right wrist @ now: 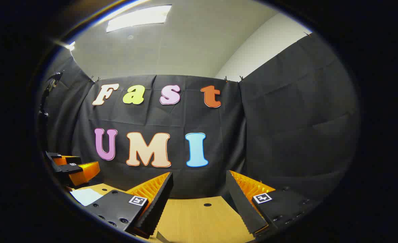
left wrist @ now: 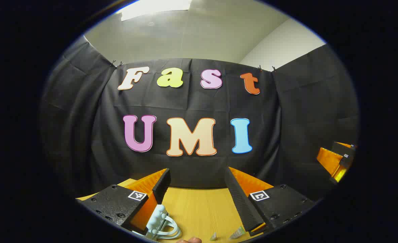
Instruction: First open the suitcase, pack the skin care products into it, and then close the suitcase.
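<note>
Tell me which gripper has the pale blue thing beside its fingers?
The left gripper: the pale blue thing lies on the table beside one of its fingers. Nothing like it lies by the right gripper.

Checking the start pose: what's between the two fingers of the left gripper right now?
In the left gripper view, the left gripper is open with nothing held; between its fingers shows bare wooden table. A pale blue handled item lies low beside one finger.

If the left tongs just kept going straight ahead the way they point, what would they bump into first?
Probably the black cloth wall. The left tongs are open and aimed level over the table, with nothing between the fingers. Depth is hard to judge, though.
</note>
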`<control>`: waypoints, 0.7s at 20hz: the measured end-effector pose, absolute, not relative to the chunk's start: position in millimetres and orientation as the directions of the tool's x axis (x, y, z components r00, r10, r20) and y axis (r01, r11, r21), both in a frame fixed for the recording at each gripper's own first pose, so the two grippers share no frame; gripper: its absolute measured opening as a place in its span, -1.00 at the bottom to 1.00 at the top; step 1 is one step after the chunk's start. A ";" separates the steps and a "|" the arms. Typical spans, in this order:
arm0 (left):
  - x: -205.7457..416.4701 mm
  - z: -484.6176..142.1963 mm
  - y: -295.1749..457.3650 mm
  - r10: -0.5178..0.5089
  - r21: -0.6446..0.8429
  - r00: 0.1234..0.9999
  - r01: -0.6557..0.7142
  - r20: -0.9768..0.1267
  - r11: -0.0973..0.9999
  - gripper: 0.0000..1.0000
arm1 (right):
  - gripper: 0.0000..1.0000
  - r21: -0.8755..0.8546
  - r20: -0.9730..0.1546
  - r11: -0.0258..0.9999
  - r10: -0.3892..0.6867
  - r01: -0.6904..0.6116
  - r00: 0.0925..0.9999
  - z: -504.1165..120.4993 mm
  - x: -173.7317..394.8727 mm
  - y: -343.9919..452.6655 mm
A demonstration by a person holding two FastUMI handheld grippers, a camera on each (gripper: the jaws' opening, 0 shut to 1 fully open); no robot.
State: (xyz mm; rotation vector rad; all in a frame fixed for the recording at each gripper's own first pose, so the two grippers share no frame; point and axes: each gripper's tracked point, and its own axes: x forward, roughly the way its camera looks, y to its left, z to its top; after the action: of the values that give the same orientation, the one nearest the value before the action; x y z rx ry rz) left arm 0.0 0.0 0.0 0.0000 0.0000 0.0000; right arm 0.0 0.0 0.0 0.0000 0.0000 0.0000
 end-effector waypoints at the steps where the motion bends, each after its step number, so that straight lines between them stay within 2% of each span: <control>1: 0.5 0.4 0.1 0.001 0.002 1.000 -0.001 0.001 1.000 0.89 | 0.95 -0.002 -0.001 1.000 0.005 -0.005 1.000 -1.1 0.9 1.0; 8: 2.7 -9.5 0.0 0.033 0.022 0.999 -0.033 -0.011 0.999 0.89 | 0.94 -0.007 -0.006 0.999 0.044 -0.044 0.999 -11.2 14.7 3.7; 14: -0.1 -31.3 11.6 0.137 0.056 0.989 -0.135 -0.048 0.989 0.89 | 0.94 0.020 -0.015 0.992 0.124 -0.123 0.992 -31.9 31.1 3.3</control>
State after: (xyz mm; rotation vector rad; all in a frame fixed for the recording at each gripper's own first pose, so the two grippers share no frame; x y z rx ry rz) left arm -0.1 11.6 -31.3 0.0530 0.0516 0.1366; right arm 31.1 3.3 -31.9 0.0189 0.0159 0.1238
